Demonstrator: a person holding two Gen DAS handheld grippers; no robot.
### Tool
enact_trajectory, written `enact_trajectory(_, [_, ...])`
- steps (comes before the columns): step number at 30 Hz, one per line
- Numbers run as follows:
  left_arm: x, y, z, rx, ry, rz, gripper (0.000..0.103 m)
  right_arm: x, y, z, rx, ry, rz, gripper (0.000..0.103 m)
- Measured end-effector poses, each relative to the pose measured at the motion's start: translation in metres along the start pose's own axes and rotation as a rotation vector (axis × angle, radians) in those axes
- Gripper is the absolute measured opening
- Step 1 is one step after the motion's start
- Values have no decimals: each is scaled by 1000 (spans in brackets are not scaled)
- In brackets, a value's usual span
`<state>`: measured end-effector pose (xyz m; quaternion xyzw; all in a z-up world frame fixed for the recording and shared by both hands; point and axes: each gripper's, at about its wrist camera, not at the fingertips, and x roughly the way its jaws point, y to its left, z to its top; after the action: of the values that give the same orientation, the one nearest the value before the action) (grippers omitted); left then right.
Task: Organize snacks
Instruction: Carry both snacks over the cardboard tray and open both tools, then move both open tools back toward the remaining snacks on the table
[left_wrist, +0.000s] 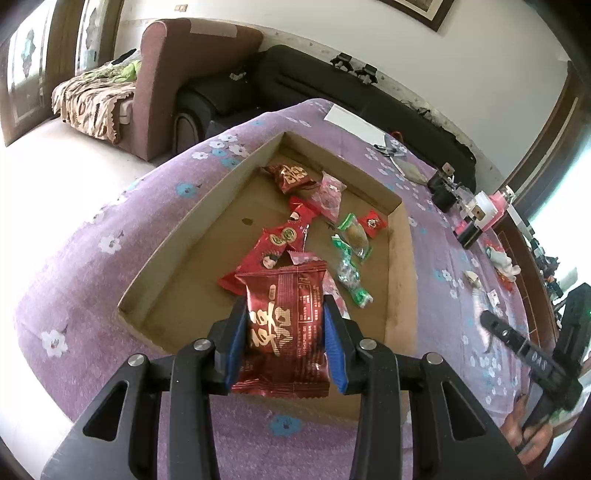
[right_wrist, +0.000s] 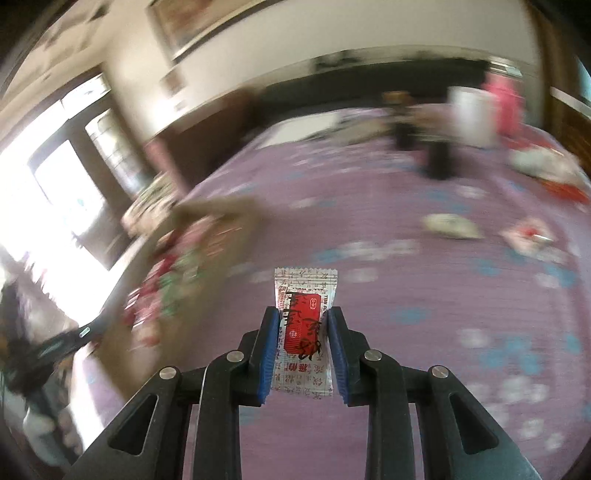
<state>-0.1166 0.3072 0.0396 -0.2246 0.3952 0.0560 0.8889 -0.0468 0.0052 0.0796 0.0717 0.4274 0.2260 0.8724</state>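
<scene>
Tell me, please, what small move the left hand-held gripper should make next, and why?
Probably open and drop. The left hand-held gripper grips a dark red snack packet that hangs above the near end of the cardboard tray, where other snacks already lie.

Glossy foil snack packet (left_wrist: 286, 325), matt cardboard tray (left_wrist: 207, 236), fuzzy tablecloth (left_wrist: 92, 236).

A home living room: brown sofa (left_wrist: 162, 92), framed picture (left_wrist: 424, 11).
</scene>
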Motion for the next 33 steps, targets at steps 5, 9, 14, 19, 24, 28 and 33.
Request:
enact_trajectory(5, [19, 4, 8, 12, 38, 20, 36, 30, 72, 1, -125, 53, 64, 27])
enact_trajectory(9, [27, 10, 13, 20, 40, 70, 36, 52, 108, 4, -188, 91, 76, 27])
enact_trajectory(14, [18, 26, 15, -30, 15, 29, 39, 75, 139, -5, -239, 148, 93, 27])
enact_trajectory(19, [-2, 41, 16, -79, -39, 8, 48, 78, 168, -24, -308, 172, 130, 27])
enact_trajectory(24, [-16, 45, 15, -87, -81, 17, 59, 91, 184, -37, -361, 215, 148, 27])
enact_trajectory(28, [-18, 43, 14, -72, -83, 34, 59, 100, 177, -31, -338, 199, 101, 31])
enact_trajectory(33, [-17, 34, 11, -58, -70, 48, 59, 86, 169, -24, -316, 171, 129, 35])
